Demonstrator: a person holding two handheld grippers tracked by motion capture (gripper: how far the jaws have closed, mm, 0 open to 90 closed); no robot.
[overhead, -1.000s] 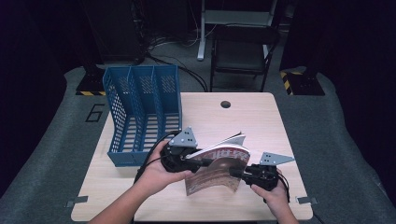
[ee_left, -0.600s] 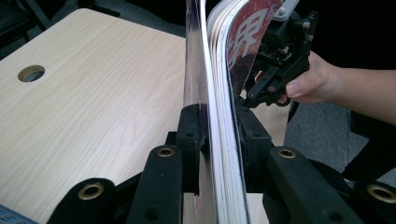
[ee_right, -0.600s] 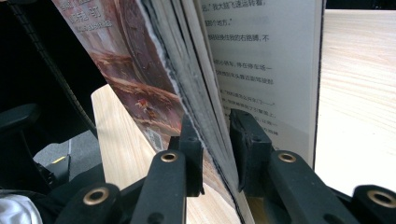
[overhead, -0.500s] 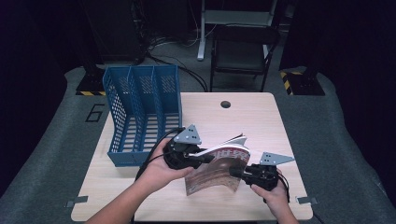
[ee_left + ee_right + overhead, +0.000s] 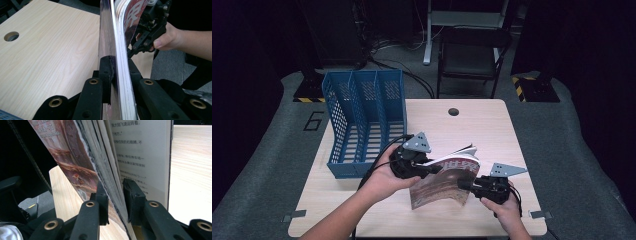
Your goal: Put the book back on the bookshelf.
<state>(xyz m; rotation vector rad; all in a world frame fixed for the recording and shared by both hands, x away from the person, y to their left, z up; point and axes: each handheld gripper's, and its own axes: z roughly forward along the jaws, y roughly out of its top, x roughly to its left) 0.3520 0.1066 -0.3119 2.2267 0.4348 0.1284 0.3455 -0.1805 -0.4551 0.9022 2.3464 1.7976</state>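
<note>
file rack: a blue plastic rack with mesh walls and three upright slots stands on the table; what its slots hold cannot be told from the high view.
table: pale wood-grain top with a round cable hole toward its far edge, beyond the rack's right end.
book: a soft paperback with a glossy red-brown cover, right of the rack and just in front of it, lifted off the tabletop between the two grippers; its pages fan apart along the upper edge.
book, axis: its long side runs roughly left to right, away from the rack, the cover bowed and facing the person.
book, texture: thin white page edges stacked tight; printed text shows on an inner page.
left gripper: the left gripper sits at the book's rack-side edge; its jaws have just been closing and now clamp the cover and pages between the black pads.
right gripper: the right gripper is at the book's far end from the rack, clenched on a bundle of pages and the cover.
</note>
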